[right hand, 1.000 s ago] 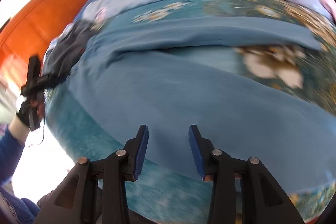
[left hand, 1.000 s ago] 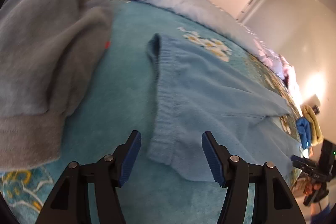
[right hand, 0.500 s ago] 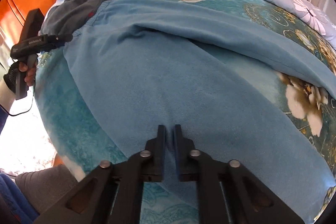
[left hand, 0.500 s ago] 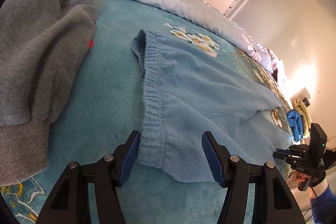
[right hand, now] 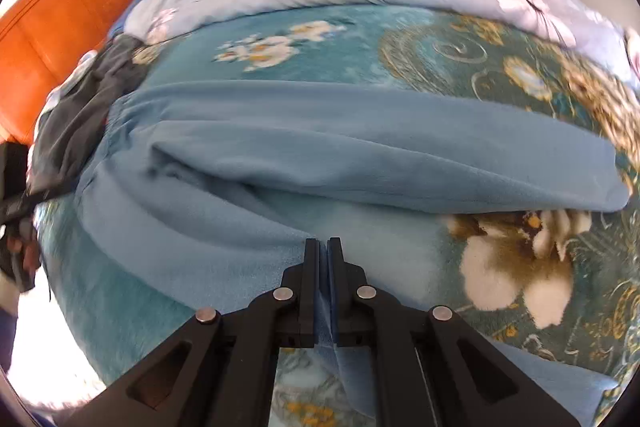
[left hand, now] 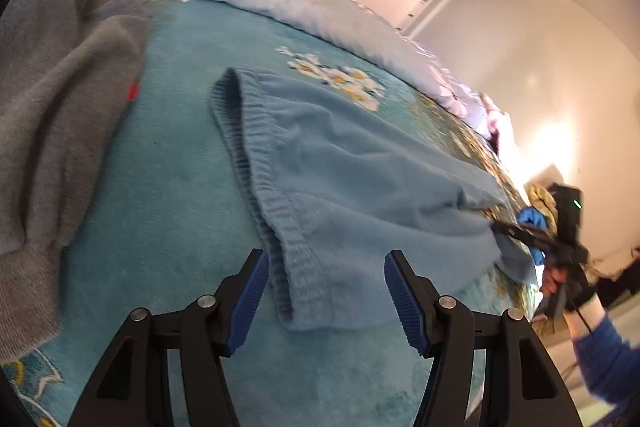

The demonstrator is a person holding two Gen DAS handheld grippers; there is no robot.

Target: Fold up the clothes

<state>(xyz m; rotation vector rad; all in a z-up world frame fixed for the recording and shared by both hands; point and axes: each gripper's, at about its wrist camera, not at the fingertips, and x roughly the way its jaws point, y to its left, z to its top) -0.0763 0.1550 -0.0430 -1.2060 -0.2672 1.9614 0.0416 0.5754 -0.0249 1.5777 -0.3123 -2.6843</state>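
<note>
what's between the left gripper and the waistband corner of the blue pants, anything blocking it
Nothing visible. The left gripper is open with the waistband corner of the blue pants lying between its jaws on the teal blanket. The grey sweater lies off to the side, clear of them.

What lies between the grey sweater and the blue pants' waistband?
In the left wrist view, only bare teal blanket separates grey sweater and blue pants.
</note>
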